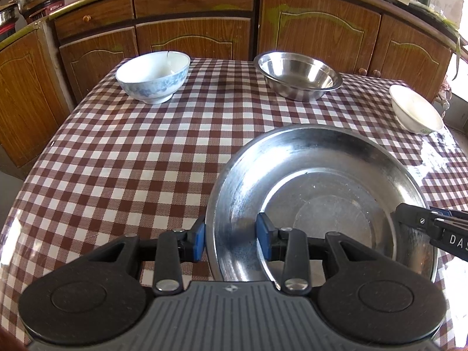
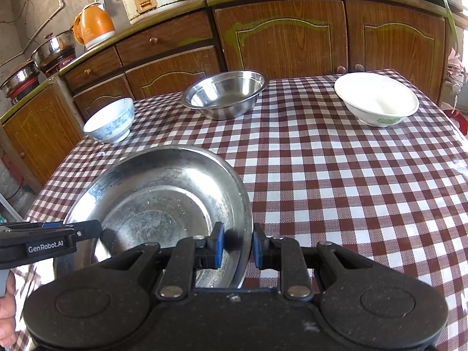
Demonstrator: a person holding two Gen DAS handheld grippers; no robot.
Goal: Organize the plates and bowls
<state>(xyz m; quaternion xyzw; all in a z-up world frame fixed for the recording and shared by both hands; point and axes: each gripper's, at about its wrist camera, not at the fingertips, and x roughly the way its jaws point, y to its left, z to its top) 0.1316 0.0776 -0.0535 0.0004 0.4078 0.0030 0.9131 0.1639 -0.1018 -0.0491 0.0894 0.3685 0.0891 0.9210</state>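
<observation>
Steel fills the near half of both views: we hold the large steel basin (image 1: 321, 204) between our two grippers. The left gripper (image 1: 231, 235) is clamped on its rim at about nine o'clock, one pad outside the wall and one inside; the right gripper (image 2: 237, 247) pinches the rim at about three o'clock. The basin sits low over the checked tablecloth (image 1: 131, 161); we cannot tell whether its base touches.

Across the table, the blue-patterned bowl (image 1: 152, 76) stands at eleven o'clock, the smaller steel bowl (image 1: 298, 76) at twelve, and the white bowl (image 2: 376, 98) at two, all well apart.

We judge this the placing step for the largest piece. Next we should keep both hands level, set it flat, release both rims together, then bring the smaller steel bowl to nest inside.
</observation>
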